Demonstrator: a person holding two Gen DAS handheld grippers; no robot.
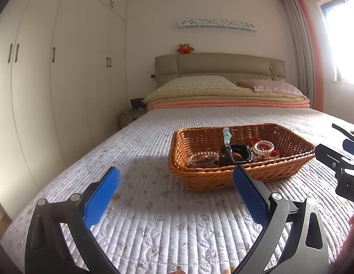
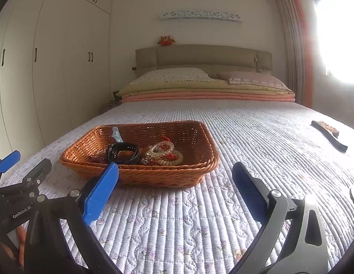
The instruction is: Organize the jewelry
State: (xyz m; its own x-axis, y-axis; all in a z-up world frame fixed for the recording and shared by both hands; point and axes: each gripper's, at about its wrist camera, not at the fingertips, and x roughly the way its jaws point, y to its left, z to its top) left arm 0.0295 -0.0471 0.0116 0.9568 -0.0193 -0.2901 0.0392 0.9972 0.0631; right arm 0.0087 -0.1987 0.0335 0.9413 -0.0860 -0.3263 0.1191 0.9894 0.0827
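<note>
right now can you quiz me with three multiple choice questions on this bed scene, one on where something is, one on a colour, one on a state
1. Where does the black watch lie?
A. in the basket
B. on a pillow
C. on the quilt beside the brush

2. What colour are the pads on the gripper fingers?
A. red
B. blue
C. green

3. How does the right gripper stand?
A. shut on a bracelet
B. shut on nothing
C. open and empty

Answers:
1. A: the watch sits inside the woven walls, next to the bead bracelets.
2. B: the textured pads are blue in both wrist views.
3. C: its fingers are spread wide over the quilt, with nothing between them. The left gripper is open too.
</note>
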